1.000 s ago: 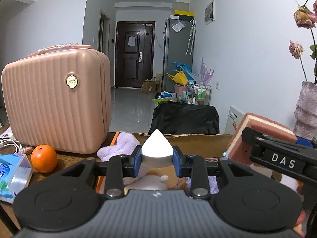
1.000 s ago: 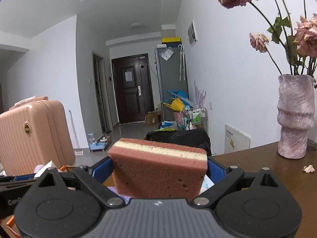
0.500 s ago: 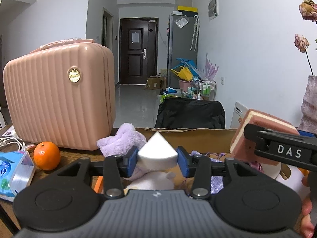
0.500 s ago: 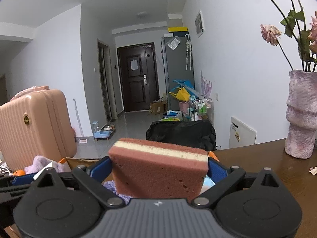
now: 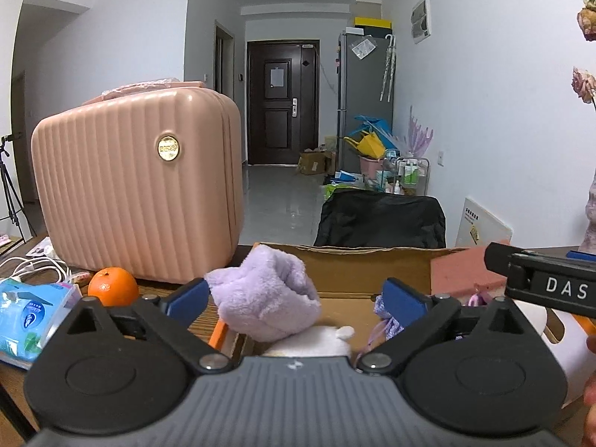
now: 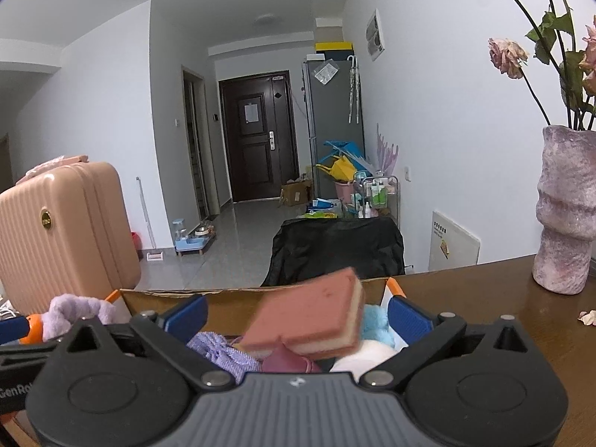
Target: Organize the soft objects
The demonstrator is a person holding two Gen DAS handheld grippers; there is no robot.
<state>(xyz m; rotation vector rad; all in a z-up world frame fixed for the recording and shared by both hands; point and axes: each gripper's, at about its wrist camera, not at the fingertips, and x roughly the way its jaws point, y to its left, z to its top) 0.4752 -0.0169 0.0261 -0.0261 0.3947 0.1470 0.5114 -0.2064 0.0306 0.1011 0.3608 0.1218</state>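
Note:
An open cardboard box [image 5: 365,264] on the wooden table holds soft things: a lilac plush [image 5: 268,290], a white plush [image 5: 309,339], a purple cloth [image 6: 223,350], a light blue fluffy piece [image 6: 376,322]. My left gripper [image 5: 296,294] hovers over the box's left part. Its jaws are opening, with nothing between the pads. My right gripper [image 6: 297,313] is open over the box's right part. The pink sponge with a cream layer [image 6: 313,320] lies tilted and blurred between its fingers, free of both pads, on top of the pile.
A pink ribbed suitcase [image 5: 138,193] stands at the left behind an orange [image 5: 111,285], a blue tissue pack [image 5: 29,316] and white cables [image 5: 33,264]. A mauve vase [image 6: 566,208] with dried roses stands at the right. A black-covered chair [image 6: 335,246] is beyond the table.
The left jaws spread wide and the white cone sponge left them, now out of sight. The right jaws released the pink sponge, which tipped down onto the pile in the box.

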